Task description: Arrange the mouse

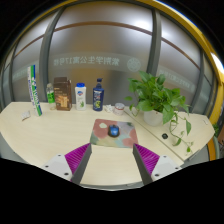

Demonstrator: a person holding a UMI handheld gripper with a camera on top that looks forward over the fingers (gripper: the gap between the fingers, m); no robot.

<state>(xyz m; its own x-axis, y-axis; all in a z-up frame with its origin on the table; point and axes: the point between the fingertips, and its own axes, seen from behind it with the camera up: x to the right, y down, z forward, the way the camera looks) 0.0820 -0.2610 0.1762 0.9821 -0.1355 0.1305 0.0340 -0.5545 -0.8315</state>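
A small dark mouse (114,130) lies flat on a patterned mouse pad (113,135) on the pale surface (40,135), just beyond the gripper (111,159), whose purple-padded fingers stand wide apart, holding nothing, with the pad centred ahead of them.

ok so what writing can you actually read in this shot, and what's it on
None can be read.
Glass wall: a row of pale characters, too blurred to read.
Box, bottle and other items at the back of the table: labels too small.
Mouse and mouse pad: no text visible.
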